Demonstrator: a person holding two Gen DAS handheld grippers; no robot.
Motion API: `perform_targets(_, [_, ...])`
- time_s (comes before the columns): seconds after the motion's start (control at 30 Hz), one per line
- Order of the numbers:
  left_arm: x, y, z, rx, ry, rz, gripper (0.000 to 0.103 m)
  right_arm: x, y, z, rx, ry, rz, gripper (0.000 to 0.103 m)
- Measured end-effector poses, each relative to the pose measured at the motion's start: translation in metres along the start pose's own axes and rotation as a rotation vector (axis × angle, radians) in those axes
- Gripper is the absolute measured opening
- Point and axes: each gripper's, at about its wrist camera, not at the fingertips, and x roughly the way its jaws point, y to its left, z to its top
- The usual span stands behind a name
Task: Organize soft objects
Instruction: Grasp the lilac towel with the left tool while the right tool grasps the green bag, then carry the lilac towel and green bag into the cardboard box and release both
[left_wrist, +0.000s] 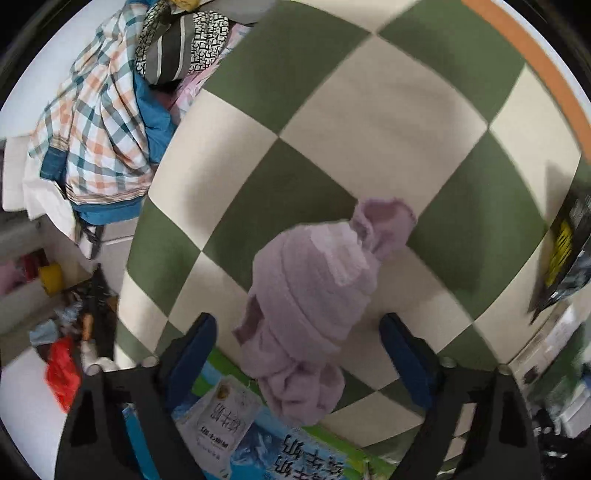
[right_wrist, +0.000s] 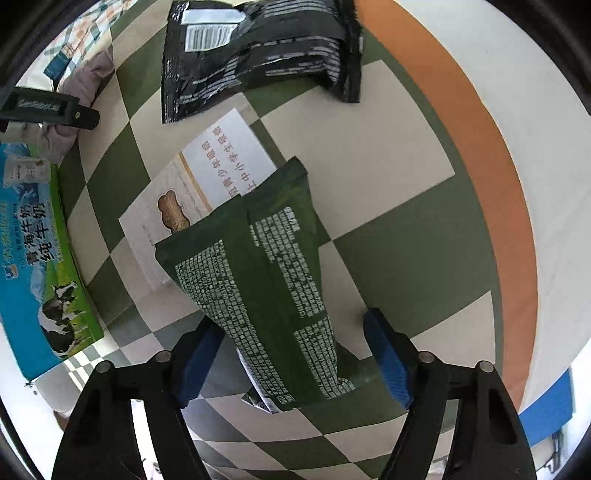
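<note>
Two grippers point down at the checkered table. The left gripper (left_wrist: 297, 345) straddles a soft, light lilac cloth (left_wrist: 314, 306) near the milk carton (left_wrist: 258, 435), jaws released; best pinched mid-bundle. The right gripper (right_wrist: 293, 354) straddles a crinkly, slippery green pouch (right_wrist: 258, 280), not gripping.

Checkered green-and-cream cloth (left_wrist: 388, 122) covers the surface. Directly on it: lilac towel (left_wrist: 314, 295) mid-cloth, clothes pile (left_wrist: 99, 125) at the cloth's edge, milk carton (right_wrist: 40, 258), green bag (right_wrist: 266, 288) overlapping a white packet (right_wrist: 177, 206), black bag (right_wrist: 258, 48) beyond.
</note>
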Motion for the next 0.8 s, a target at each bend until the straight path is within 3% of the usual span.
perform_targets(0.03, [-0.002, 0.002, 0.000, -0.016, -0.003, -0.028, 0.068, 0.000, 0.006, 0.001, -0.001, -0.001, -0.003, 0.070])
perform_targets(0.1, [-0.006, 0.004, 0.000, -0.042, -0.012, -0.048, 0.041, -0.002, 0.011, 0.001, -0.002, -0.005, -0.007, 0.059])
perform_targets(0.13, [-0.008, 0.004, 0.000, -0.044, -0.016, -0.045, 0.040, -0.002, 0.013, 0.001, 0.002, -0.005, 0.000, 0.048])
perform_targets(0.17, [-0.008, 0.002, -0.001, -0.044, -0.022, -0.039, 0.038, -0.004, 0.015, 0.002, 0.008, -0.002, 0.008, 0.044])
perform_targets(0.27, [-0.011, 0.000, -0.006, -0.050, -0.041, -0.037, 0.035, -0.007, 0.024, 0.001, 0.003, -0.018, -0.007, 0.037])
perform_targets(0.47, [-0.039, 0.001, -0.029, -0.093, -0.140, -0.069, 0.034, -0.022, 0.027, -0.011, 0.007, -0.038, -0.004, 0.034])
perform_targets(0.67, [-0.092, -0.005, -0.086, -0.172, -0.280, -0.181, 0.034, -0.066, 0.031, -0.033, -0.017, -0.104, 0.023, 0.033])
perform_targets(0.8, [-0.128, -0.004, -0.144, -0.257, -0.377, -0.264, 0.034, -0.112, 0.041, -0.044, -0.070, -0.164, 0.060, 0.033])
